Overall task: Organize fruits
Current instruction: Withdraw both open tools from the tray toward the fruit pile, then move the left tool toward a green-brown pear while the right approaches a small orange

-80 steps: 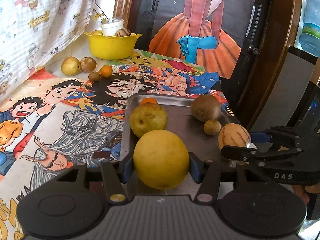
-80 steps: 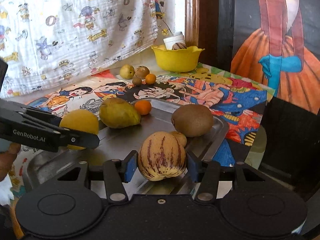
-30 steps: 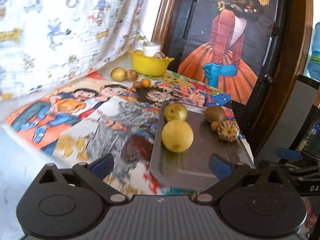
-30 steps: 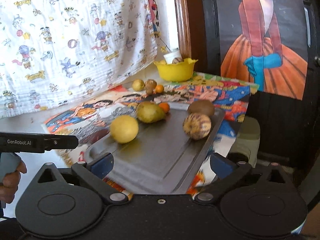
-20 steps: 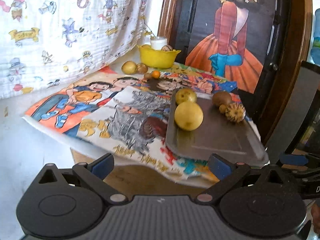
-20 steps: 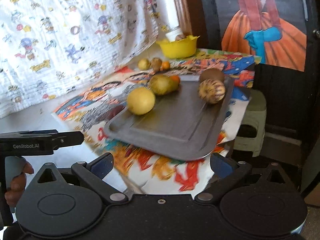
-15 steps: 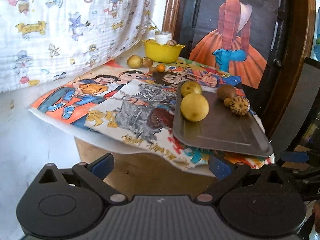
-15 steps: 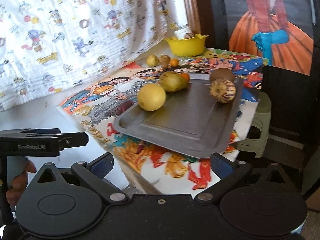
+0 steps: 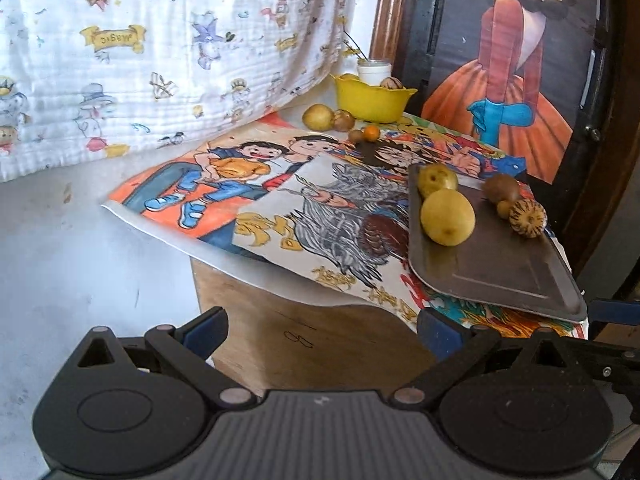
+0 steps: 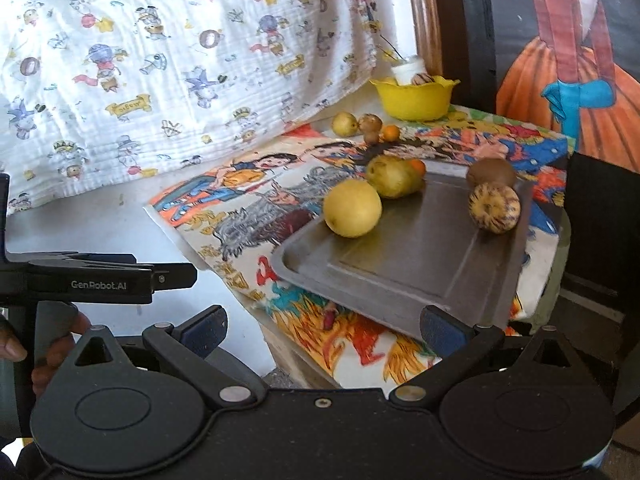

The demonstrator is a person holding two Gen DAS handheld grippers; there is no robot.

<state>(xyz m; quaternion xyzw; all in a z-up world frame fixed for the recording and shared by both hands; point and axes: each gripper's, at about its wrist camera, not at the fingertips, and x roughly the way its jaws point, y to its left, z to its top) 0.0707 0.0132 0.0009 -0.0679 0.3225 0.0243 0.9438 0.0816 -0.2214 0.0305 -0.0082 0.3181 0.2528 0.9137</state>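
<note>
Hovering w/ both grippers wide open & empty: left gripper (image 9: pixel 322 330), right gripper (image 10: pixel 322 330), near tray (image 10: pixel 420 280).

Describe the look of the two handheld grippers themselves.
Both are matte black plastic. Each has two round pivot discs, angled linkage arms with silver rivets and blue pads on the fingers. The left gripper, seen side-on from the right wrist, carries white "GenRobot.AI" lettering. The right gripper matches. No cables or sleeves show.
</note>
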